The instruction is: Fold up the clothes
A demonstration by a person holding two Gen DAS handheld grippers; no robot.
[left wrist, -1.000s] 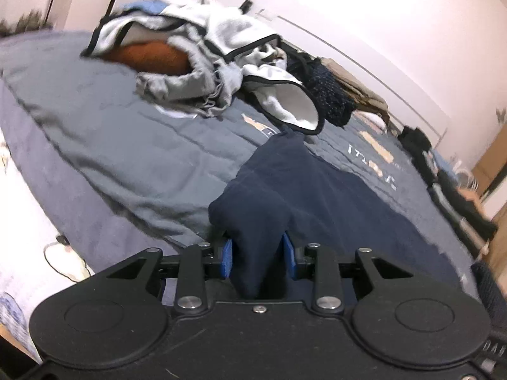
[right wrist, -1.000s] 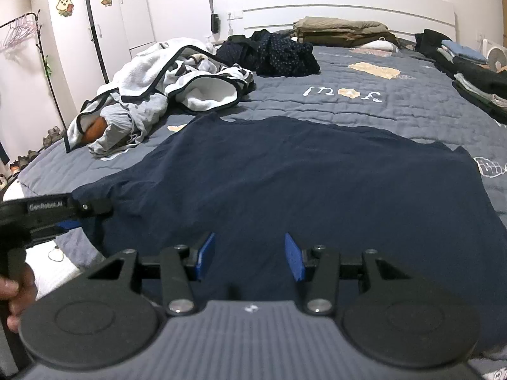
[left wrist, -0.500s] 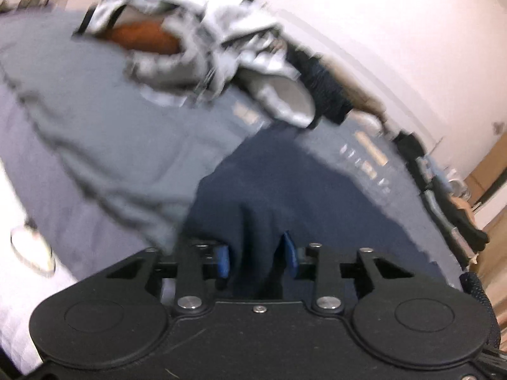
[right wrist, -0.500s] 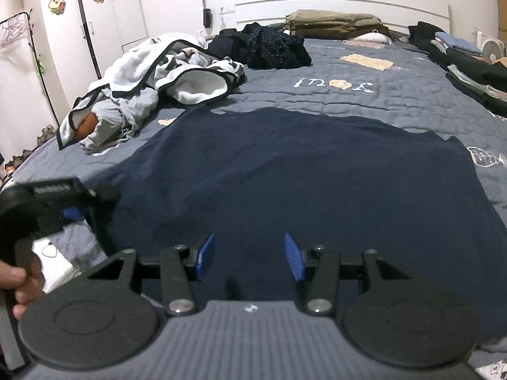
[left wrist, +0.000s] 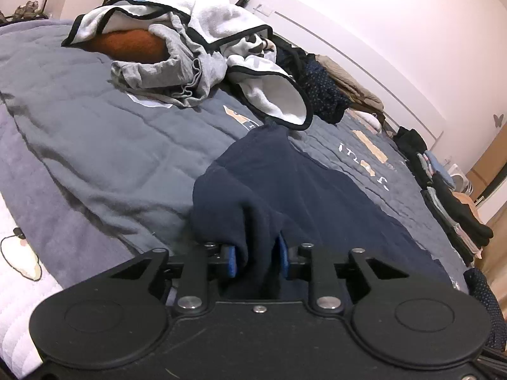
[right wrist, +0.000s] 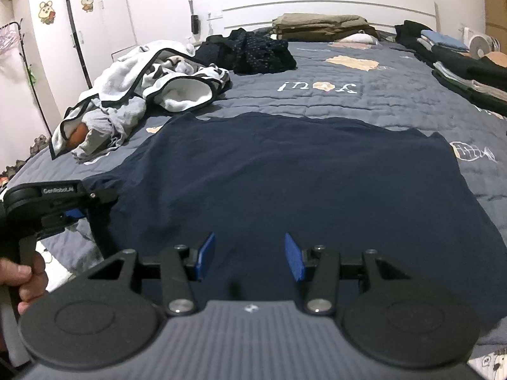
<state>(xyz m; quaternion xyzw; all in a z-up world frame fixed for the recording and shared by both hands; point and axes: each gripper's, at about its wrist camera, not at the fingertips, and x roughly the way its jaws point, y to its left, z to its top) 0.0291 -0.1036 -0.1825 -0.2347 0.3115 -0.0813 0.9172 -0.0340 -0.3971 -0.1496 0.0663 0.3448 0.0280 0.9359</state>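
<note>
A navy blue garment lies spread flat on the grey quilted bed. My left gripper is shut on the garment's near left corner and lifts a bunch of it off the bed. It also shows in the right wrist view at the left edge, held by a hand. My right gripper is open and empty, just above the garment's near edge.
A heap of white, grey and orange clothes lies at the bed's left. A dark dotted garment and folded khaki items sit near the headboard. Folded stacks line the right edge. A wardrobe stands left.
My left gripper has swung with the navy corner still in it; the view blurred and then settled closer to the clothes heap. My right gripper has edged forward over the garment, still open.
</note>
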